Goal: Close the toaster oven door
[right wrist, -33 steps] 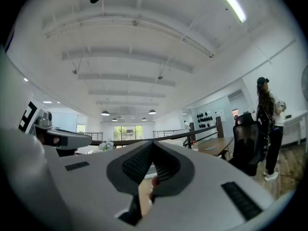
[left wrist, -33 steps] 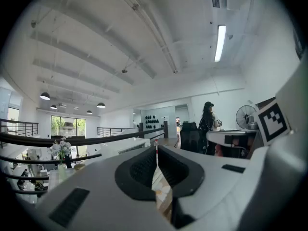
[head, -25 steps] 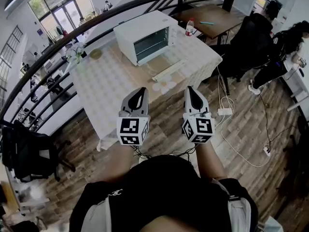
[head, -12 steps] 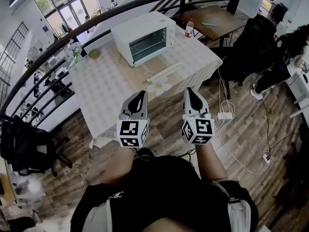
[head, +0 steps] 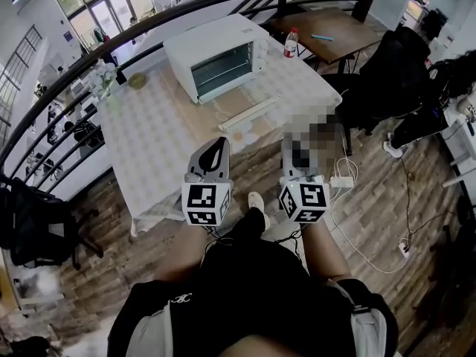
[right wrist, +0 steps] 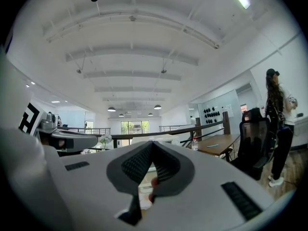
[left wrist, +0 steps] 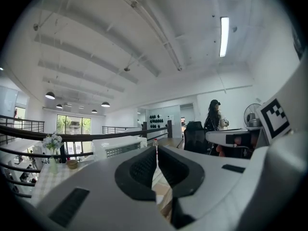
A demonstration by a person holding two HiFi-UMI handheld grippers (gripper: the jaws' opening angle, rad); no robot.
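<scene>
Nearer the bench (head: 152, 136) now, the left tongs (head: 218, 144) and right tongs (right wrist: 153, 144) are both clenched and empty. The white toaster oven (head: 216, 56) stands at the bench's far side, its door (head: 245, 113) dropped open.

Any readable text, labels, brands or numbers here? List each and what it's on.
None legible.
Cubes on left gripper and right gripper: square marker patterns only, no characters.
Bottle label: too small to read.
Logo on the person's clothing: too small to read.
Toaster oven: no print visible.
</scene>
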